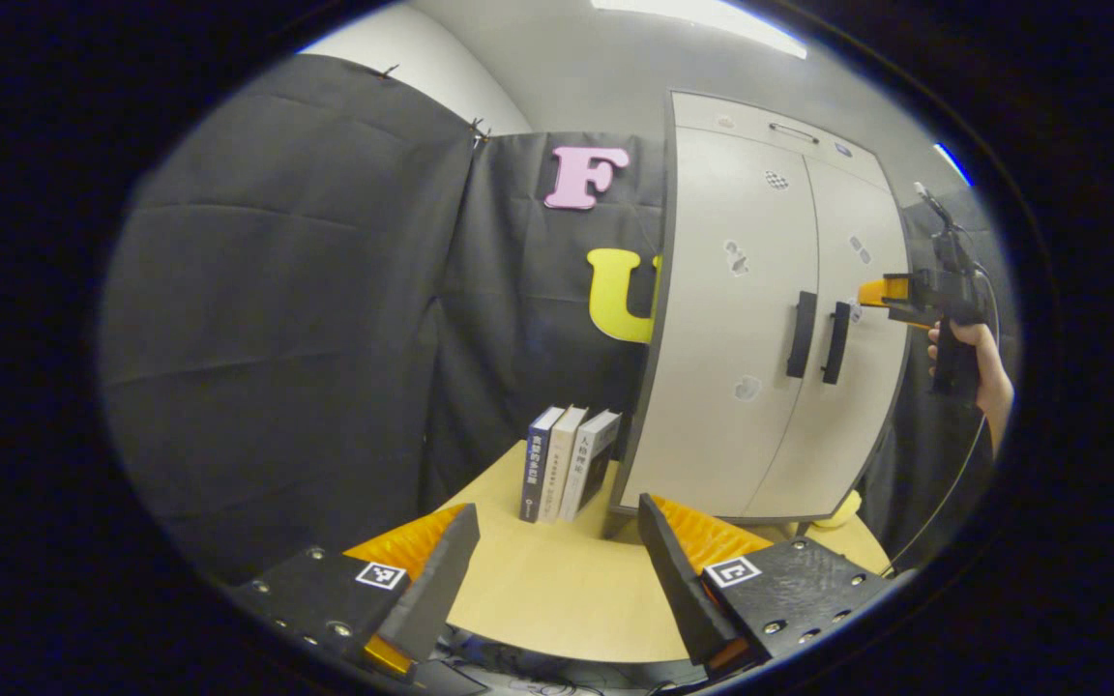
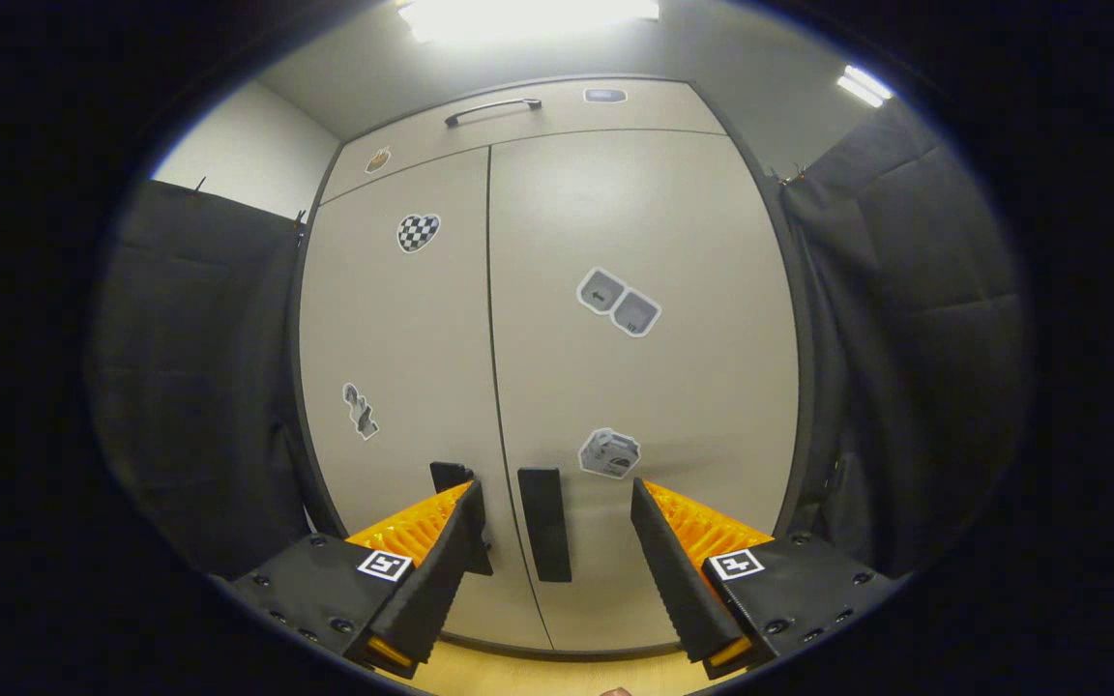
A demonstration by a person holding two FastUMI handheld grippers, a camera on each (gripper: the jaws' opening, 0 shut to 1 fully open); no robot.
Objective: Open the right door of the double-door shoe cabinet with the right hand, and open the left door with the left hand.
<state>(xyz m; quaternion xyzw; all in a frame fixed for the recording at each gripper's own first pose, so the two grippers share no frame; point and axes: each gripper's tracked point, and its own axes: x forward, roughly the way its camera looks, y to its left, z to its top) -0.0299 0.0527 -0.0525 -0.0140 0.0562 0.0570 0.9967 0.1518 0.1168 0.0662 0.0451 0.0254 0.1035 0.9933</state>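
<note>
**Right tongs lined up on the right handle, both doors shut**

The right gripper (image 2: 552, 541) has its fingers spread either side of the right door's handle (image 2: 544, 524), not yet pinching it. The left gripper (image 1: 557, 570) is spread too, holding nothing, well back over the table (image 1: 557, 590) near three books (image 1: 569, 464). The shoe cabinet (image 1: 760, 329) stands at the table's far right, closed. The two handles sit just beside each other, so a slightly leftward approach could catch the left handle (image 2: 451, 476) or slip off.
</note>
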